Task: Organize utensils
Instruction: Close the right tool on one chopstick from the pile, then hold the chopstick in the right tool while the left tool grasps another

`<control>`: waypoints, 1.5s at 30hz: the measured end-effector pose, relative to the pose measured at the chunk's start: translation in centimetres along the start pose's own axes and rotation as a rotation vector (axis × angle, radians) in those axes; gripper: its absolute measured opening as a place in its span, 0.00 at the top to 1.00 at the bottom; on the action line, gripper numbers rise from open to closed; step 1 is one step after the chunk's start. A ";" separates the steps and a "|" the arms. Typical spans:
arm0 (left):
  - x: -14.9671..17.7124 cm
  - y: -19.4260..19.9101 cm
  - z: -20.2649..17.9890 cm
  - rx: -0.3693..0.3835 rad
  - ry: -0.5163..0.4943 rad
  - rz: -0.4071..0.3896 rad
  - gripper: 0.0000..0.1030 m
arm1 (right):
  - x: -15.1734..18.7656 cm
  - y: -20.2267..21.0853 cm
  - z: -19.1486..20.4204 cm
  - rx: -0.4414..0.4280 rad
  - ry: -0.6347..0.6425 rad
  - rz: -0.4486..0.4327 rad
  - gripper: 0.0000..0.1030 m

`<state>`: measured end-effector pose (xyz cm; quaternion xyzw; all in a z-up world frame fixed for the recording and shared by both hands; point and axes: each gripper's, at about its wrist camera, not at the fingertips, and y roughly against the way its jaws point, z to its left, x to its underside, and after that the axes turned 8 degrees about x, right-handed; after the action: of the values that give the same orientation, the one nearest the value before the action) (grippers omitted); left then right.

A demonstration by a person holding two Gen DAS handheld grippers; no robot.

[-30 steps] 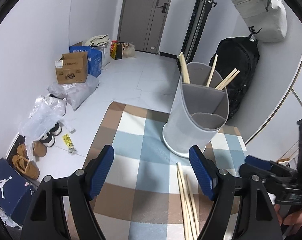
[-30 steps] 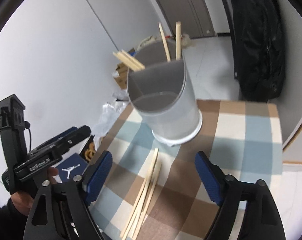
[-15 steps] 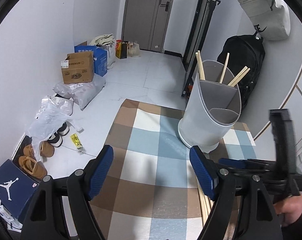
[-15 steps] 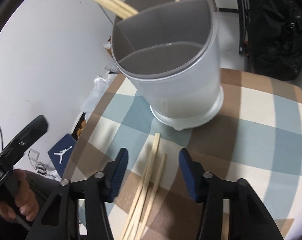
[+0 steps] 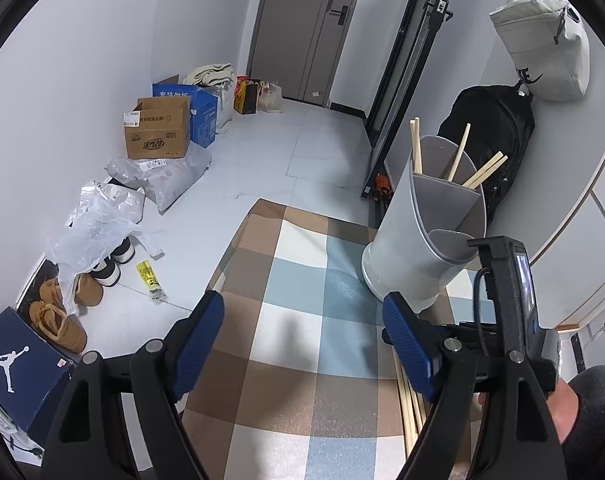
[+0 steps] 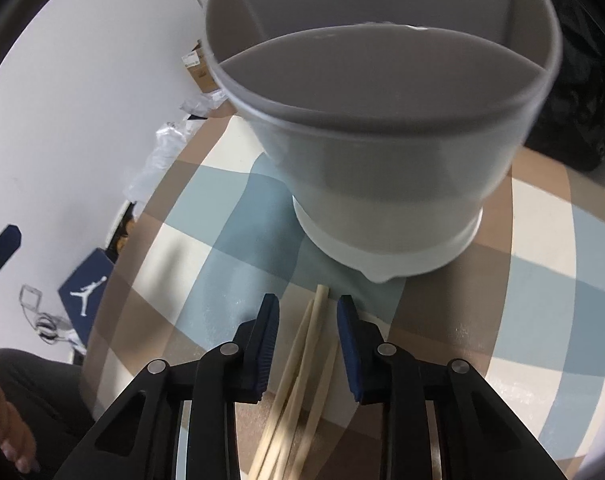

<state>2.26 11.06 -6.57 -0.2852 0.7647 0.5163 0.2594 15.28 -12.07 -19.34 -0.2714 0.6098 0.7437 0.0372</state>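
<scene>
Right wrist view, right tool (image 6: pixel 307 320) angled down, closing around chopsticks (image 6: pixel 311 334)

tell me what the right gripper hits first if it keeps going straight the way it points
Most likely the loose chopsticks lying on the checked cloth: they already sit between the closing jaws of the right gripper, not yet pinched. Just beyond them stands the base of the grey utensil holder, though depth is unclear.

A checked cloth (image 5: pixel 302 344) of brown, blue and cream squares covers the table. On it stands a grey divided utensil holder (image 6: pixel 382 152), upright near the far edge, with loose wooden chopsticks (image 6: pixel 310 344) lying in a bundle on the cloth just in front of its base.
</scene>
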 end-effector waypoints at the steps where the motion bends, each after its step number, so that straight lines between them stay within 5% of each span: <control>1: 0.0 0.0 0.1 0.002 0.003 0.001 0.24 | 0.0 -0.1 0.1 0.015 0.001 0.000 0.76; 6: 0.1 0.1 0.4 0.006 0.012 0.003 0.24 | -0.2 -0.1 -0.2 0.038 -0.019 -0.006 0.95; 24: 0.4 -1.1 -0.6 0.004 -0.018 0.061 0.24 | 1.0 6.9 -4.9 -0.071 -0.161 -0.191 0.97; 45: 2.6 -6.9 -5.2 -0.001 -0.061 0.334 0.25 | 4.0 15.3 -7.5 -0.117 -0.175 -0.473 0.97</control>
<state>4.76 3.62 -11.11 -0.1384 0.7929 0.5612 0.1926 8.65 -23.99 -8.37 -0.3428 0.4797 0.7691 0.2469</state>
